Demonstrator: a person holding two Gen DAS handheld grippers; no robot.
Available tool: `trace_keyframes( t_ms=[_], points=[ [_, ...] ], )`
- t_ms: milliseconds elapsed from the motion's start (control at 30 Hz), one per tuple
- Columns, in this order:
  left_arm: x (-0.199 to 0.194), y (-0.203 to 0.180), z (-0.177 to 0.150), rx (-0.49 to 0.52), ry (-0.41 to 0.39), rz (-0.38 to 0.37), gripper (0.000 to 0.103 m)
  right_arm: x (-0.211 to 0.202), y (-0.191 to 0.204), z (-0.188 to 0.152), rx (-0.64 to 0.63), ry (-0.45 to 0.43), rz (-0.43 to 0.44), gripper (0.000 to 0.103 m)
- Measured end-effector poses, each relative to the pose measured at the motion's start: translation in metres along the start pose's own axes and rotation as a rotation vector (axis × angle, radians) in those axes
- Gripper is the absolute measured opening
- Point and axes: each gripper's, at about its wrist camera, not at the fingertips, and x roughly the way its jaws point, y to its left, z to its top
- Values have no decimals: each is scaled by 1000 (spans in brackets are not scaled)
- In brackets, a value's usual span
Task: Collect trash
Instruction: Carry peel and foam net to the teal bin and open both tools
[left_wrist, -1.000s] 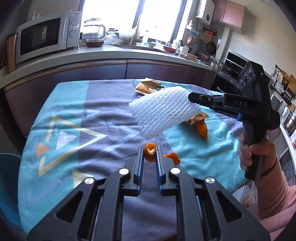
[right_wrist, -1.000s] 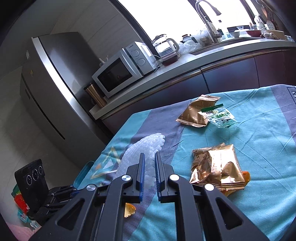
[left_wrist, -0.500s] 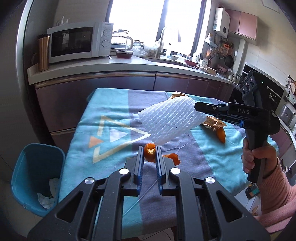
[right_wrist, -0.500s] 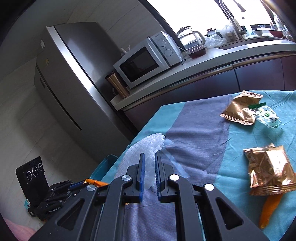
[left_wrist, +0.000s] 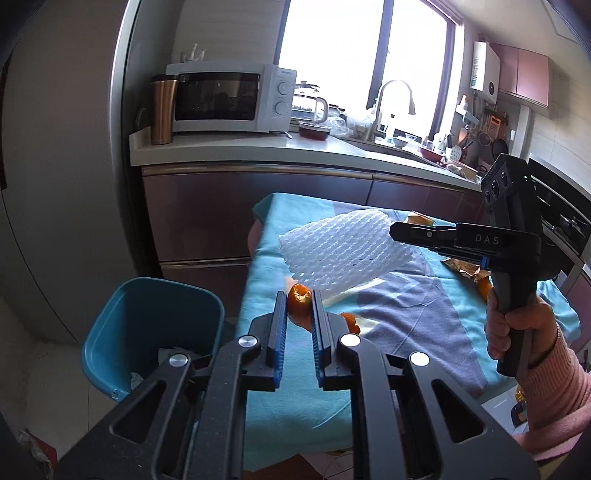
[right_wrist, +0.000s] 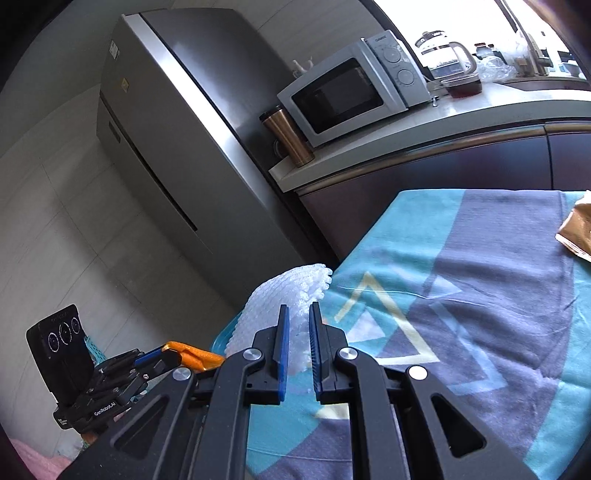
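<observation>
Left gripper (left_wrist: 299, 308) pinches orange peel (left_wrist: 298, 300); right gripper (right_wrist: 297, 326), marked "DAS", clamps white foam net (left_wrist: 345, 251). Left's body reads "GenRobot.AI".

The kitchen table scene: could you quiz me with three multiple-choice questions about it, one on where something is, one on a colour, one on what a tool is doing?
1. Where is the bin?
A. on the floor by the table's end
B. on the counter
C. on the table

2. What colour is the peel in the left gripper?
A. green
B. orange
C. white

3. What is the right gripper doing?
A. hanging open and empty
B. lying on the table
C. pinching the foam net

Answers:
1 A, the bin stands low beside the tablecloth edge.
2 B, the peel between the fingers is orange.
3 C, the net sits clamped between its fingers.
</observation>
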Motion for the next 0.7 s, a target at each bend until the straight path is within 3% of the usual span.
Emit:
trace_keyframes(
  t_ms=[300,700],
  points=[
    [-14,50,-1,-47,-8,108,13,59,32,5,-43,77,43,9],
    [6,101,-17,-115,51,205,13,132,64,2,-99,195,43,8]
  ],
)
